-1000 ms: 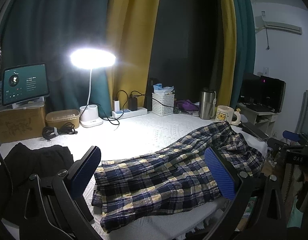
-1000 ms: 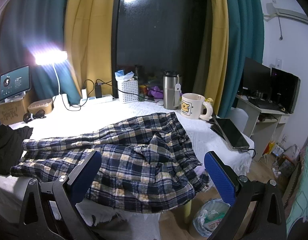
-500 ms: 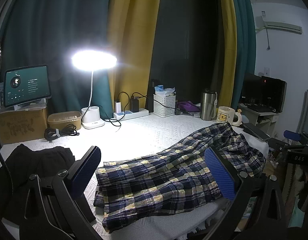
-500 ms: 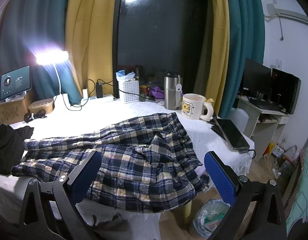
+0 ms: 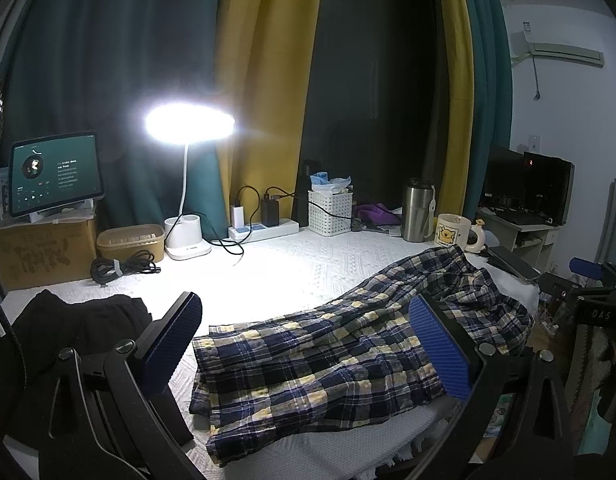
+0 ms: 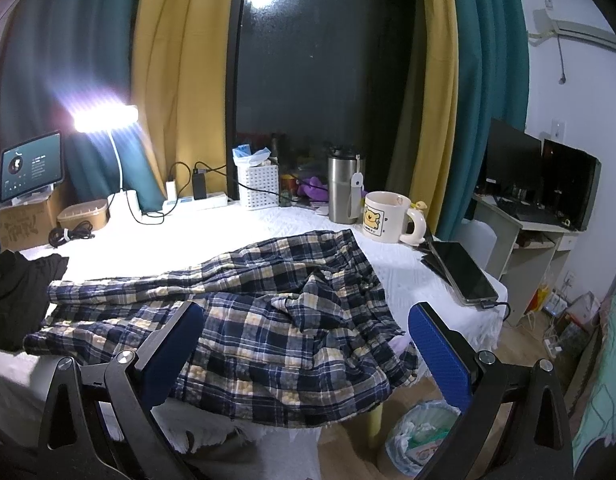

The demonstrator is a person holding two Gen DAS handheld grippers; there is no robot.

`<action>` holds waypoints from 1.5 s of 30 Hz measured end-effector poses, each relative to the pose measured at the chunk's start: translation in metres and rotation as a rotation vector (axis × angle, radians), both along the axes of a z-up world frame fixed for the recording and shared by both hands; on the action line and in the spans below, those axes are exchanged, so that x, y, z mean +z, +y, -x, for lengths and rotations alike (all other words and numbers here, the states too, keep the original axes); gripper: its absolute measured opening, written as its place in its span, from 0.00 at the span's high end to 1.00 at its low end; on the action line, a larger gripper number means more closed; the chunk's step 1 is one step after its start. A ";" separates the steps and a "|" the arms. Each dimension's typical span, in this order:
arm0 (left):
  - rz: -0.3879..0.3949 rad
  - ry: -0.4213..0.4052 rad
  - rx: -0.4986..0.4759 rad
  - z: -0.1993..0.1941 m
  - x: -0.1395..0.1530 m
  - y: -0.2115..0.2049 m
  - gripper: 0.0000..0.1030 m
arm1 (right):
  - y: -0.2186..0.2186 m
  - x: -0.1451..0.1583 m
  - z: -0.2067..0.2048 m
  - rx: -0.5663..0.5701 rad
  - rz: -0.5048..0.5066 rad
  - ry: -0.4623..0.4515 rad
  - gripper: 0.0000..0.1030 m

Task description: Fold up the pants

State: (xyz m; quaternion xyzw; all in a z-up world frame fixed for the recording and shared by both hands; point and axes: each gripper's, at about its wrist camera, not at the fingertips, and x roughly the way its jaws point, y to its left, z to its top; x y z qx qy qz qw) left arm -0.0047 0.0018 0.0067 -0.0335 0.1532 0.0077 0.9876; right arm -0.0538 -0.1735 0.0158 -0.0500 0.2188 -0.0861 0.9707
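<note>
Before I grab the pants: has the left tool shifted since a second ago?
Yes. The left tool has tilted downward: the lamp sits lower in its view now.

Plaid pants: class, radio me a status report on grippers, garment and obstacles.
Left gripper open, right gripper open, both empty. Plaid pants unfolded, rumpled, overhanging table edge. Black garment beside the leg ends.

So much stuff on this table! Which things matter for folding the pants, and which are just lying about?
For the job: plaid pants, left tool, right tool.

Lying about: mug, steel tumbler, desk lamp, tablet, black garment, white basket.
</note>
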 end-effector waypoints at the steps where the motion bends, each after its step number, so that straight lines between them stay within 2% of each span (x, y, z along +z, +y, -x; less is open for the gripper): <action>1: 0.000 0.000 0.001 0.000 0.000 0.000 0.01 | 0.000 0.000 0.000 0.000 0.000 0.000 0.00; 30: -0.006 0.005 0.004 -0.001 -0.001 0.002 0.01 | 0.001 0.001 -0.005 0.006 -0.003 0.007 0.00; 39: 0.005 0.112 0.070 -0.035 -0.019 0.040 0.01 | -0.010 -0.016 -0.046 -0.010 -0.008 0.073 0.00; 45: 0.084 0.239 0.082 -0.068 -0.040 0.074 0.01 | -0.019 -0.022 -0.080 -0.031 -0.008 0.118 0.00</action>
